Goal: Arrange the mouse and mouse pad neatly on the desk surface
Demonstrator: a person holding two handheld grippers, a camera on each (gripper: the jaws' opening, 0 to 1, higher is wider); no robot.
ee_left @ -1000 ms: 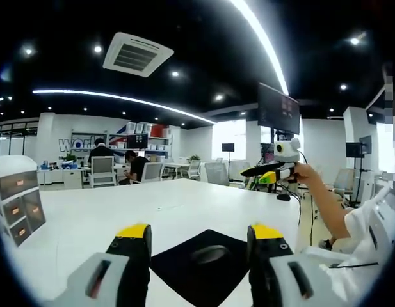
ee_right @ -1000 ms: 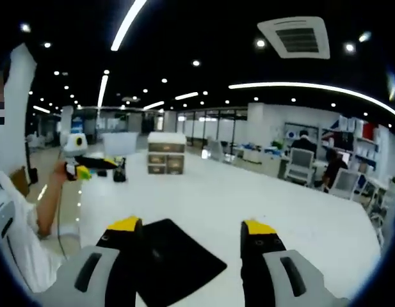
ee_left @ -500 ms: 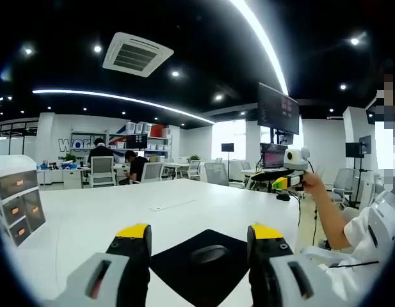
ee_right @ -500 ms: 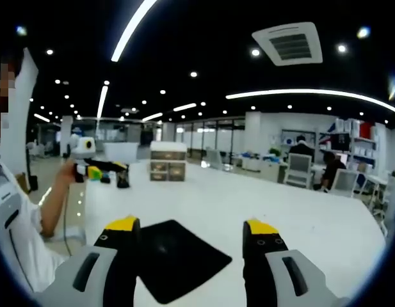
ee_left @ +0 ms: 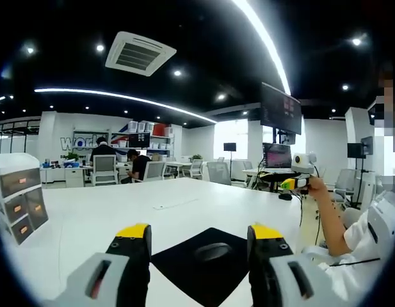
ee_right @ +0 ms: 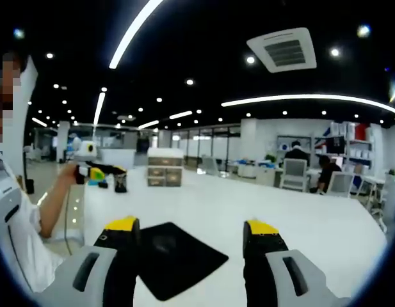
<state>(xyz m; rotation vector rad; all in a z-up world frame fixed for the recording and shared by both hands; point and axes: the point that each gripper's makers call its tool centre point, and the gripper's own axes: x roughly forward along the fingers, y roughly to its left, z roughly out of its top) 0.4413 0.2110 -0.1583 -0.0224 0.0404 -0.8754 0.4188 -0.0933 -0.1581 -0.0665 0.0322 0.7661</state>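
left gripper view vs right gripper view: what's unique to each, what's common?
Left gripper view alone: a dark wall monitor high on the right, a laptop lit below it, and a paper slip on the desk.

Right gripper view alone: the left gripper held up by a hand, near a small dark object on the desk.

Both: the white desk, the black mouse pad with the mouse on it, the white drawer unit, seated people at far desks, and open yellow-tipped jaws.
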